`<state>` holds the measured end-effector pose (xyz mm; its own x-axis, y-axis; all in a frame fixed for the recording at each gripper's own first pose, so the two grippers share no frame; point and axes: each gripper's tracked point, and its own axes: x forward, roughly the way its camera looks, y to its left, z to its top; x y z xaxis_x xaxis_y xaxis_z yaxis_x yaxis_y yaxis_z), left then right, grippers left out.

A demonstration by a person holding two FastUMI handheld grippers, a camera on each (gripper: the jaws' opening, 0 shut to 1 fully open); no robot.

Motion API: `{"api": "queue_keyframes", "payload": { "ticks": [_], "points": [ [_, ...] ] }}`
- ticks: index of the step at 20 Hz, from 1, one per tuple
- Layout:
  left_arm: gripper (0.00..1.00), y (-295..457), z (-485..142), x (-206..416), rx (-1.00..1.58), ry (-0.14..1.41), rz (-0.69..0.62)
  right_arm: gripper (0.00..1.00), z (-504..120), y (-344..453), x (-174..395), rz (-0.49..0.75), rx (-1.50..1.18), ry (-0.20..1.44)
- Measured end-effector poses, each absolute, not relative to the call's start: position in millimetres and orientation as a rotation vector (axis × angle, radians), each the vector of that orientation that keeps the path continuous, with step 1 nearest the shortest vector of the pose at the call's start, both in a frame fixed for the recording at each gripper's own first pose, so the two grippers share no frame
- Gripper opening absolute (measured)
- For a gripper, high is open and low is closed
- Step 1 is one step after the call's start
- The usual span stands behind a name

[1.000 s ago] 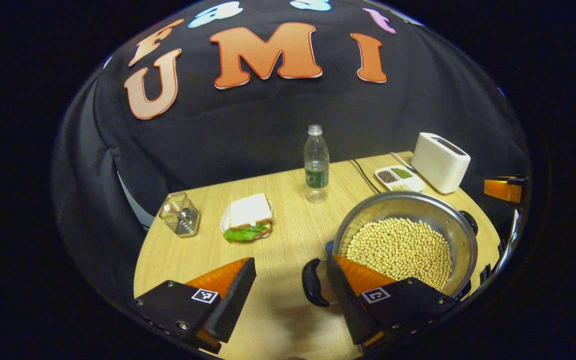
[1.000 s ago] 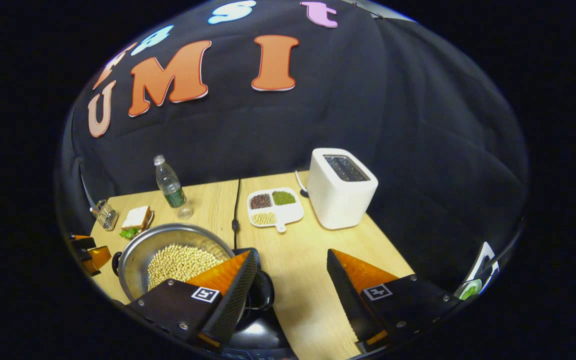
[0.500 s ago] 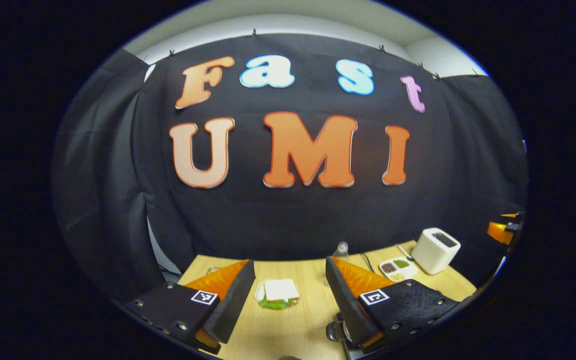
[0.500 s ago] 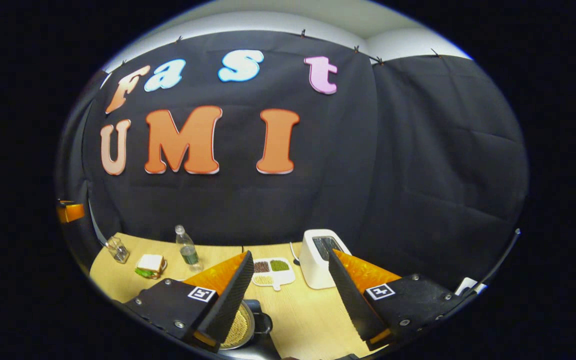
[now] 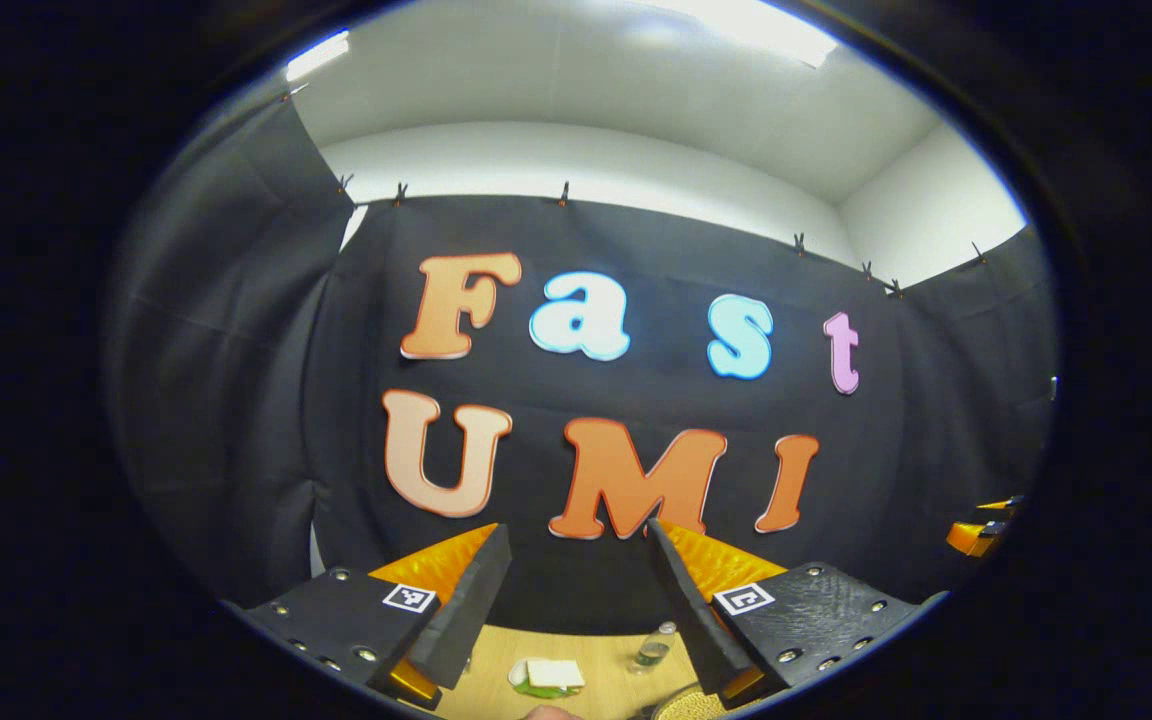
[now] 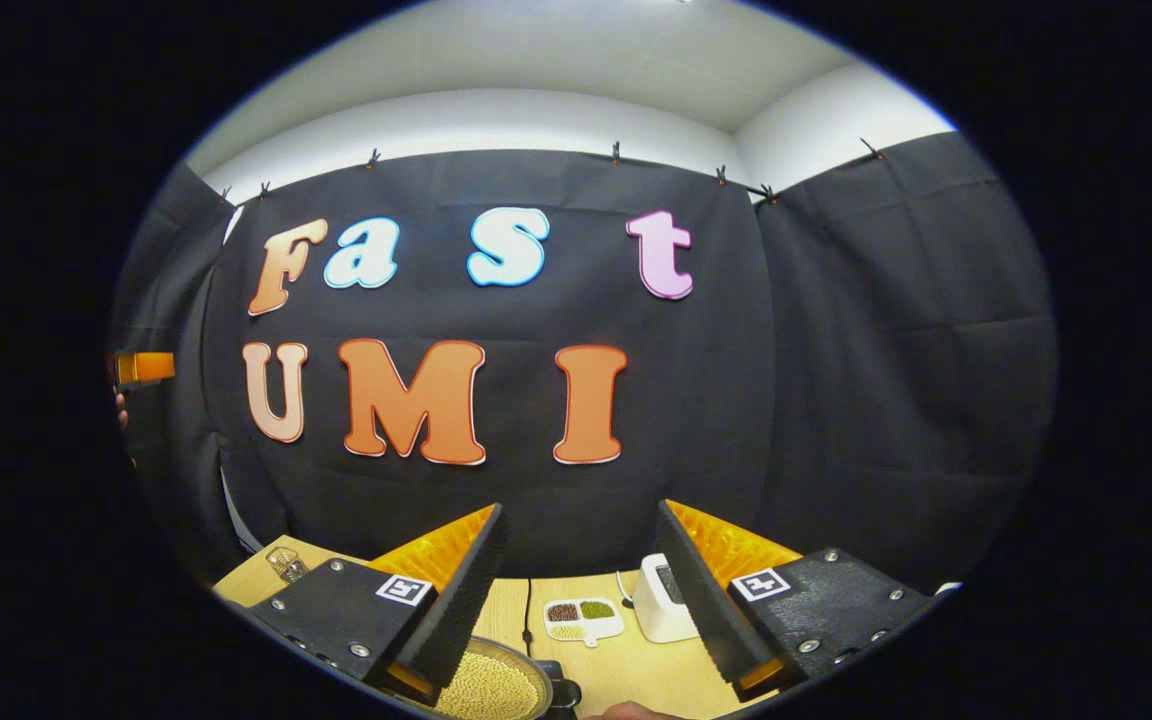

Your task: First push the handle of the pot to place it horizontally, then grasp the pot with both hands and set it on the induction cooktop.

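Observation:
The steel pot point(image 6: 491, 688), full of pale beans, shows low in the right gripper view, with one black side handle point(image 6: 564, 693) at its right rim. In the left gripper view just a sliver of the pot point(image 5: 684, 706) peeks past the right finger. My left gripper point(image 5: 577, 527) is open, holds nothing, and is raised high, pointing at the booth wall. My right gripper point(image 6: 581, 507) is likewise open and empty, well above the pot. Each gripper appears small at the edge of the other's view: the right gripper point(image 5: 981, 530) and the left gripper point(image 6: 141, 368).
On the wooden table point(image 6: 626, 665) stand a white toaster point(image 6: 658, 610), a divided dish of grains point(image 6: 584, 618) and a wire glass holder point(image 6: 286, 563). A sandwich plate point(image 5: 548, 675) and a water bottle point(image 5: 651, 650) sit farther left. Part of a hand point(image 6: 626, 712) shows at the bottom.
Both grippers have let the pot's handles go, risen and tilted upward. The pot has slid to the bottom of both views, and wall and ceiling have come in.

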<state>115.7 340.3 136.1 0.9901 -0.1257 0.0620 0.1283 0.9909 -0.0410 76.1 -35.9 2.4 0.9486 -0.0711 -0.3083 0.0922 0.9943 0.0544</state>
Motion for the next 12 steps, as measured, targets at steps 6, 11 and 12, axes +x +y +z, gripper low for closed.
{"api": "queue_keyframes", "payload": {
  "ticks": [6, 11, 12],
  "points": [
    [0.85, 339.9, 192.4, 83.5, -0.022, -0.181, -0.13, 0.97, 71.1, -34.5, 79.3, -0.053, 0.041, 0.157],
    [0.85, 361.7, 182.9, 64.4, -0.041, -0.198, -0.048, 0.97, 90.4, -38.6, 72.0, -0.032, 0.014, 0.058],
    [0.84, 371.5, 172.2, 60.9, -0.041, -0.181, -0.013, 0.94, 88.5, -41.9, 71.5, -0.033, 0.012, 0.051]
  ]
}}
